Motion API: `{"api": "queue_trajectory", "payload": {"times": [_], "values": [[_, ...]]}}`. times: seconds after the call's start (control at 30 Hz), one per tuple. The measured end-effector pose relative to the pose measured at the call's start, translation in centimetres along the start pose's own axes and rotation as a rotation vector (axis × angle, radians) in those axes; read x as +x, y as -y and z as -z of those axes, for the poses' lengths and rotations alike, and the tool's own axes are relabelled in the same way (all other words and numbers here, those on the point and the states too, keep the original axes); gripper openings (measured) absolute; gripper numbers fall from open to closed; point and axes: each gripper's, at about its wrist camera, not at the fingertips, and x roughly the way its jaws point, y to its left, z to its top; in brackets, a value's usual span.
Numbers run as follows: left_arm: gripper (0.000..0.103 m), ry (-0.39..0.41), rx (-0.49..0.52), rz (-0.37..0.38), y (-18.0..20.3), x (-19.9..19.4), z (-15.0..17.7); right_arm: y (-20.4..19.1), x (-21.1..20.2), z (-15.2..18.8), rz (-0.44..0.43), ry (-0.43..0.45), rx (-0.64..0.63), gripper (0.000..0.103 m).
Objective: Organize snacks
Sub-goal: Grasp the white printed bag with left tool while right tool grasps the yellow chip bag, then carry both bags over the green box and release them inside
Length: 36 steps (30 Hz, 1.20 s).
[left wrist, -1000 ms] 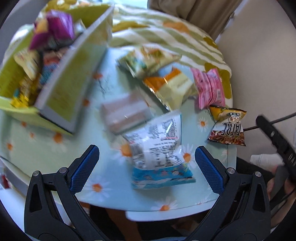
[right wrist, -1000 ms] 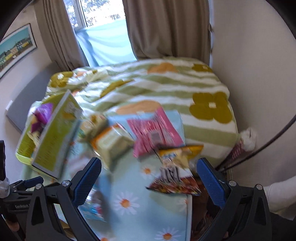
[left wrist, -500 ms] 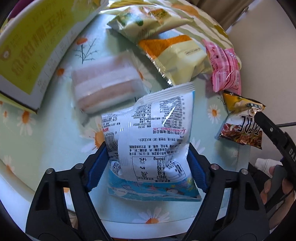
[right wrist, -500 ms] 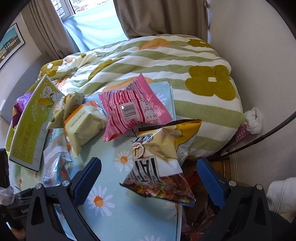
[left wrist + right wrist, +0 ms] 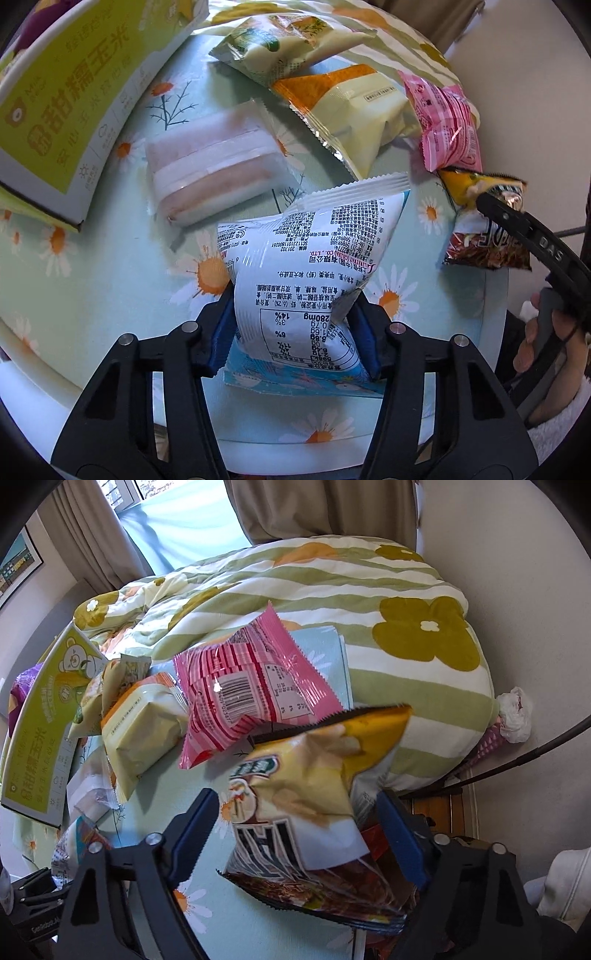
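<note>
A white and blue snack packet [image 5: 314, 251] lies print-side up on the daisy tablecloth [image 5: 110, 295]. My left gripper [image 5: 295, 306] points steeply down at it, its jaws still closing. Both blue pads press the packet's lower half, which is pinched narrow. At the table's right edge lies a yellow and brown chip bag [image 5: 317, 760], also visible in the left wrist view [image 5: 480, 251]. My right gripper [image 5: 295, 805] straddles that bag with its jaws closing. A gap still shows between the left pad and the bag.
A pink packet [image 5: 251, 686], a cream and orange packet [image 5: 354, 107], a green and white packet [image 5: 280, 44] and a clear-wrapped pink wafer block [image 5: 210, 166] lie farther back. A yellow-green box [image 5: 62, 110] stands at the left. A flowered quilt [image 5: 369, 590] lies beyond the table.
Both grippers have come down over the table. The left jaws closed from wide open onto the white and blue packet. The right jaws narrowed around the yellow chip bag.
</note>
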Motion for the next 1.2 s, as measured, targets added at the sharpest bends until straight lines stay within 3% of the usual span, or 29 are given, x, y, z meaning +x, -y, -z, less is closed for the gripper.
{"api": "queue_trajectory", "payload": {"times": [0.07,0.33,0.6,0.87,1.03,1.2], "values": [[0.051,-0.001,0.005,-0.003,0.2,0.0,0.1,0.0,0.3,0.1,0.002,-0.008,-0.011,0.068],[0.051,0.014,0.012,0.01,0.0,-1.0,0.5,-0.6,-0.3,0.9,0.021,-0.003,-0.057,0.055],[0.051,0.061,0.034,0.033,-0.2,-4.0,0.8,-1.6,-3.3,1.7,-0.006,0.032,-0.042,0.053],[0.051,0.187,0.056,0.063,-0.7,-10.7,-0.5,-5.9,-9.2,0.9,-0.072,0.117,-0.079,0.053],[0.051,0.288,0.036,0.063,-4.0,-16.1,-2.2,-10.2,-12.3,-0.3,-0.14,0.176,-0.095,0.053],[0.051,0.375,0.014,0.017,-8.6,-20.4,-4.9,-15.8,-14.2,-1.8,-0.219,0.215,-0.131,0.053]]}}
